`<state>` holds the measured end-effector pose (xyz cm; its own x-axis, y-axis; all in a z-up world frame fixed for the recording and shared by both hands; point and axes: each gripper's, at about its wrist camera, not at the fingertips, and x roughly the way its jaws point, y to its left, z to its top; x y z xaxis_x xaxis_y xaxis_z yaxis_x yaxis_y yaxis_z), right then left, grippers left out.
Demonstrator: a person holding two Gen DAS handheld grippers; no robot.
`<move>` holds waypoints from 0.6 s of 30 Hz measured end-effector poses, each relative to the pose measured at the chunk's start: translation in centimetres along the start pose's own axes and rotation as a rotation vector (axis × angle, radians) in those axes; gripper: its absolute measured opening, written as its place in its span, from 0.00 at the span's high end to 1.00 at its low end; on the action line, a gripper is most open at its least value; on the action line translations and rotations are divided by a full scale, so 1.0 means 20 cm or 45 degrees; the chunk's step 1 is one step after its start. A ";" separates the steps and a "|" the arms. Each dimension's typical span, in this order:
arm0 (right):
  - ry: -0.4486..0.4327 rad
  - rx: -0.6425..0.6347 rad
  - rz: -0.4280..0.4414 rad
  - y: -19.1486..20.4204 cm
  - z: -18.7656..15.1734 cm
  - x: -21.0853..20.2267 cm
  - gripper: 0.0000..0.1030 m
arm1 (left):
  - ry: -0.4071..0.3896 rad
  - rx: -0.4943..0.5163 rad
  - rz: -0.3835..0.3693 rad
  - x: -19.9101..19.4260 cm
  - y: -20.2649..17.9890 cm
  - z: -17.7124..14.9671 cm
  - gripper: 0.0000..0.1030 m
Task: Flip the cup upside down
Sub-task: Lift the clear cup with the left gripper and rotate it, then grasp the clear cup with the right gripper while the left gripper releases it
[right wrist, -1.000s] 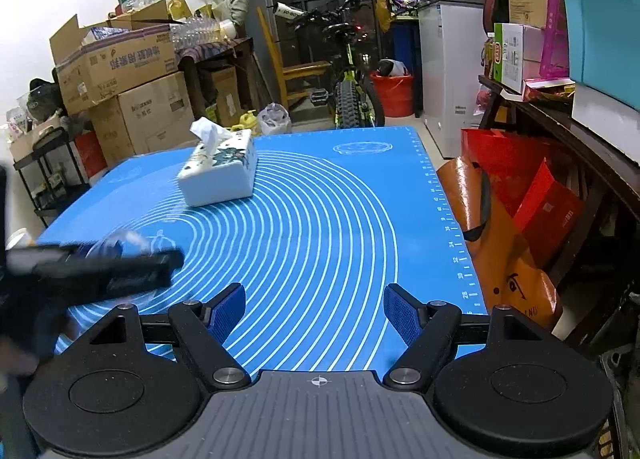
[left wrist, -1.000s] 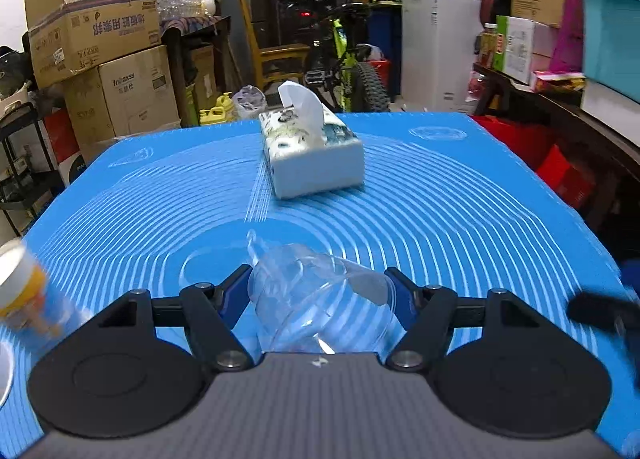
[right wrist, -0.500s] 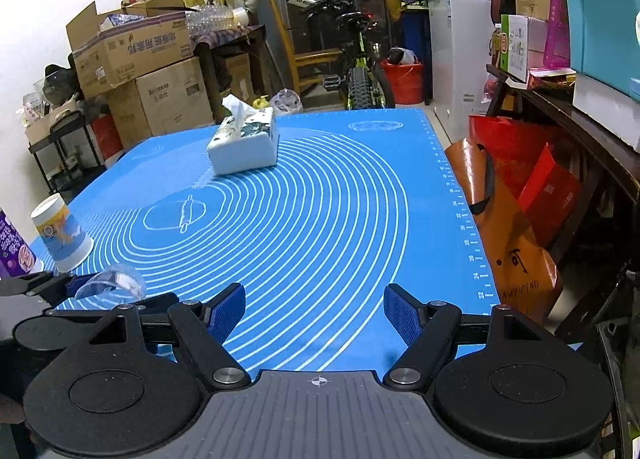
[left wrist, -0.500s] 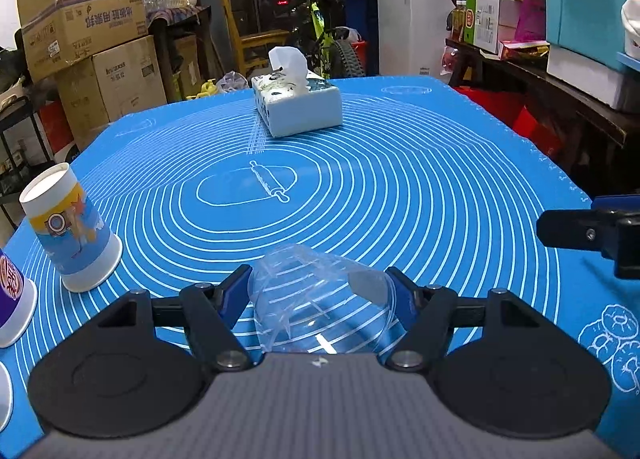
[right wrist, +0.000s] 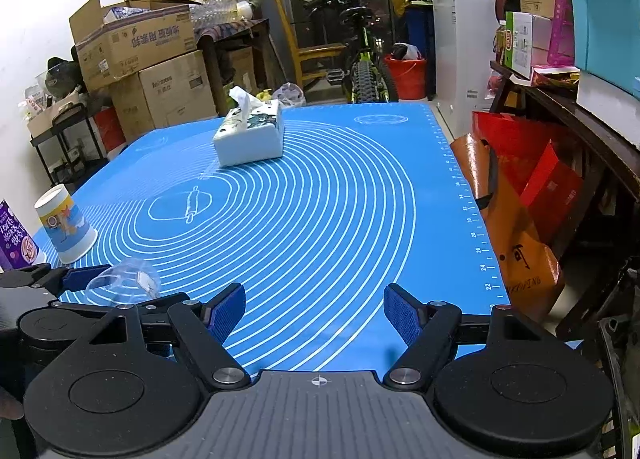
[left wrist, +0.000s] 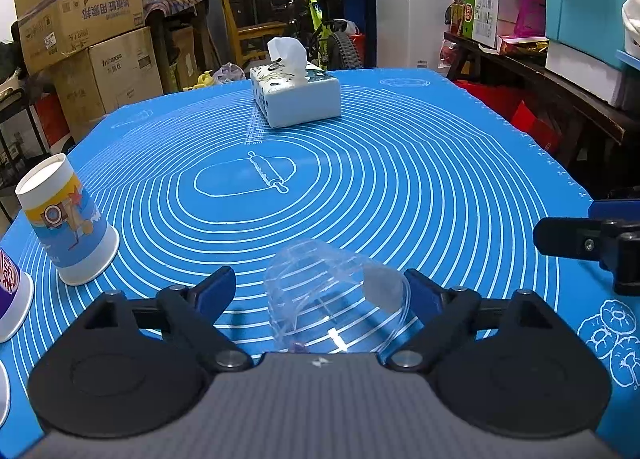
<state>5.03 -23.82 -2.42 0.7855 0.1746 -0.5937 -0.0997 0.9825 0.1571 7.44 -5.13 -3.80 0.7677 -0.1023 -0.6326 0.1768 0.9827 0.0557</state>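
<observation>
Clear plastic cup (left wrist: 336,291) sits upside down on the blue desk mat (left wrist: 400,179), between the spread fingers of my left claw (left wrist: 320,291) (neither pad visibly pressing it). My right claw (right wrist: 314,311) hangs apart too, holding nothing, beside it.

We counted three cups: one clear plastic cup (left wrist: 332,291), one paper cup (left wrist: 66,219) with a cartoon print and one purple cup (left wrist: 10,295) at the edge. We saw one tissue box (left wrist: 296,99), one blue mat (left wrist: 400,179) and two grippers.
</observation>
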 end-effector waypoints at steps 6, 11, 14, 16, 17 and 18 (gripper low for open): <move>0.001 -0.002 0.001 0.00 0.00 0.00 0.23 | -0.006 -0.011 0.002 -0.02 0.01 0.01 0.10; 0.004 -0.026 0.013 0.02 0.02 -0.01 0.23 | -0.019 -0.048 -0.006 -0.09 0.02 0.04 0.09; 0.018 -0.053 0.048 0.05 0.06 -0.03 0.23 | -0.028 -0.094 -0.023 -0.15 0.05 0.05 0.08; 0.032 -0.092 0.074 0.08 0.10 -0.04 0.23 | -0.031 -0.129 -0.035 -0.20 0.08 0.07 0.05; 0.037 -0.114 0.086 0.10 0.11 -0.05 0.22 | -0.036 -0.142 -0.035 -0.23 0.10 0.08 0.05; 0.045 -0.136 0.099 0.12 0.13 -0.06 0.22 | -0.040 -0.148 -0.032 -0.25 0.12 0.08 0.05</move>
<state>5.57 -21.84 0.74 0.7512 0.2509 -0.6106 -0.2255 0.9668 0.1200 5.08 -2.56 0.77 0.7830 -0.1298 -0.6083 0.1247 0.9909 -0.0509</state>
